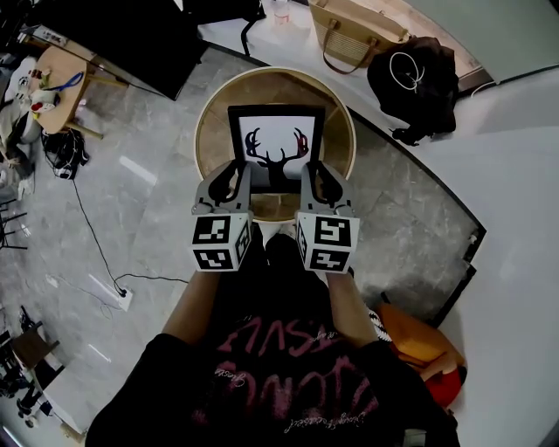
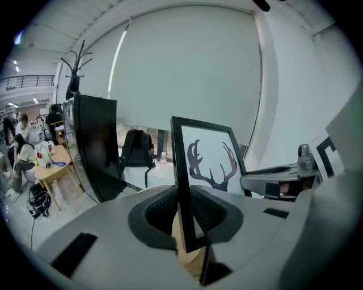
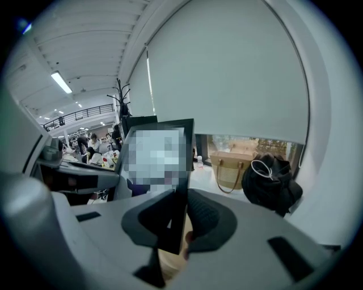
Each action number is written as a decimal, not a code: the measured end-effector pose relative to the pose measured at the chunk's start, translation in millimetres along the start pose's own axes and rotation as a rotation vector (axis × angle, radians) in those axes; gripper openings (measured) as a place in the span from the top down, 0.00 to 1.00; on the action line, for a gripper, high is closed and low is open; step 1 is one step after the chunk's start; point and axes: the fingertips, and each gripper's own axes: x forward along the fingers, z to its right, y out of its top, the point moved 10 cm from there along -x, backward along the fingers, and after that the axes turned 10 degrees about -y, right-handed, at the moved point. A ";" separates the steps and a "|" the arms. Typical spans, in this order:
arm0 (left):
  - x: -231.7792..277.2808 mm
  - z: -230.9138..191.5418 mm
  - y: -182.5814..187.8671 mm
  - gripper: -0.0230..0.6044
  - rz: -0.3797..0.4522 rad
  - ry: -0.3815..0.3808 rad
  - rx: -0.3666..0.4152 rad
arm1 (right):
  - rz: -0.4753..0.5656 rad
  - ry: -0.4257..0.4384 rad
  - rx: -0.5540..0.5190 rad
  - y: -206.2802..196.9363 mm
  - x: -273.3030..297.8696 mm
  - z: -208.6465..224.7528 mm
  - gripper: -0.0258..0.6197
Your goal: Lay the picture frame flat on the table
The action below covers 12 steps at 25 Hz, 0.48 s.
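Note:
A black picture frame (image 1: 277, 140) with a dark antlered deer head on white stands over the round wooden table (image 1: 214, 122), its face toward me. My left gripper (image 1: 238, 182) is shut on the frame's lower left edge, and my right gripper (image 1: 313, 182) is shut on its lower right edge. In the left gripper view the frame (image 2: 210, 158) rises upright from between the dark ribbed pads (image 2: 156, 212). In the right gripper view the frame's (image 3: 156, 156) black edge sits pinched between the pads (image 3: 207, 218). I cannot tell whether the frame's bottom edge touches the table.
A tan handbag (image 1: 354, 30) and a black backpack (image 1: 415, 79) lie on the white ledge behind the table. A water bottle (image 1: 279, 10) stands further back. A small wooden table (image 1: 57, 74) is at far left. A cable and power strip (image 1: 118, 292) lie on the grey floor.

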 end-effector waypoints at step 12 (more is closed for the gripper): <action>7.6 -7.6 -19.6 0.85 -0.037 0.010 -0.022 | -0.047 0.014 0.007 -19.0 14.6 -3.7 0.84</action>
